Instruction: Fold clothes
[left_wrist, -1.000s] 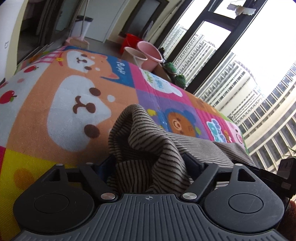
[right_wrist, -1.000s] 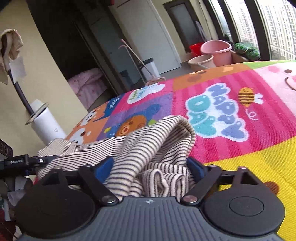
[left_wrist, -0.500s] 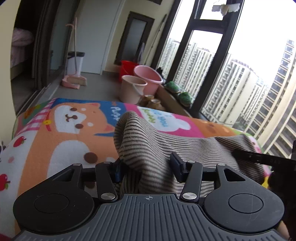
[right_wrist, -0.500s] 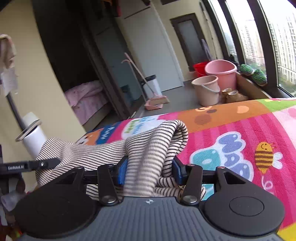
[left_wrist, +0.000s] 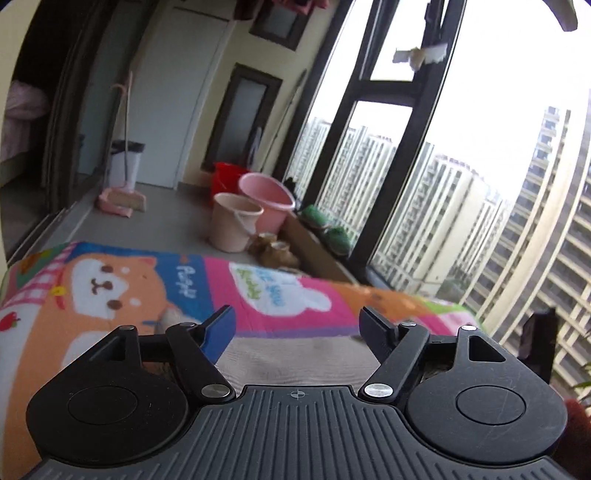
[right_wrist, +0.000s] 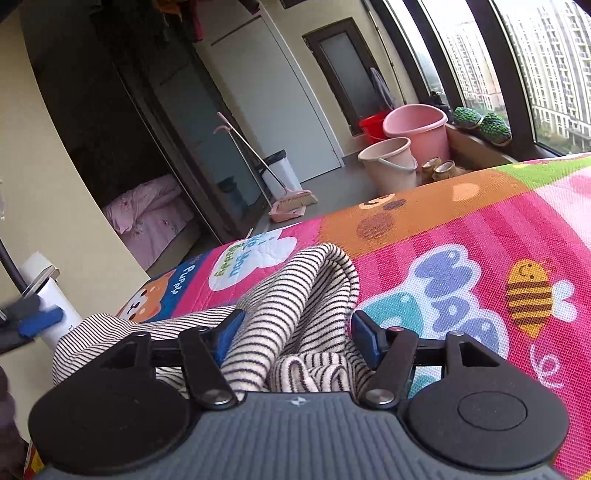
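Striped garment: soft, light knit, bunches easily; it lies on the cartoon play mat, so take hold at an edge or corner, not mid-fold. Left tongs have just opened wide, nothing btwn pads, cloth lying below. Right tongs have also just opened; cloth sits bunched btwn pads, grip appears released.

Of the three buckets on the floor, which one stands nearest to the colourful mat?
The beige bucket with the handle; it stands in front of the larger pink bucket, and the red bucket is behind both.
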